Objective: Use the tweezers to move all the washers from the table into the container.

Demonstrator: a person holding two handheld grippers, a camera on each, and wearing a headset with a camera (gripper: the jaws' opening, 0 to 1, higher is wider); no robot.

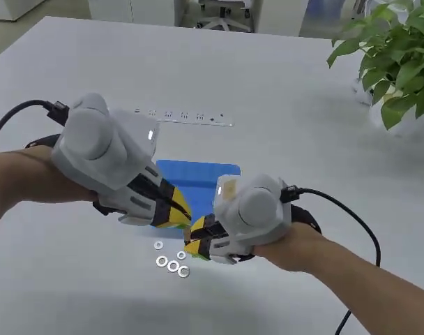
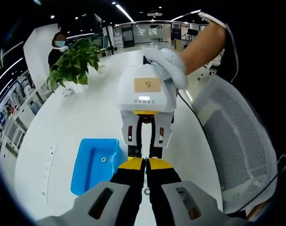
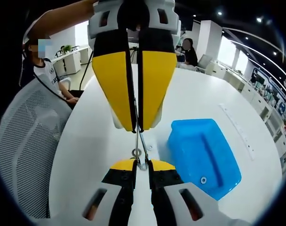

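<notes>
- Steel tweezers [image 3: 137, 143] bridge both grippers; left gripper [image 2: 145, 162] and right gripper [image 3: 141, 165] each clamp them.
- Loose washers [image 1: 172, 265] lie at the blue container's [image 1: 205, 174] six o'clock.
- Squeeze gently, tips level around one washer.

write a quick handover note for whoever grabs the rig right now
Grippers: left gripper shut on the tweezers; right gripper shut on their other end, the two tip to tip.
Things: blue container just beyond the grippers.
Done: one washer in the container.
Left: at least five loose washers on the table by the right gripper.
</notes>
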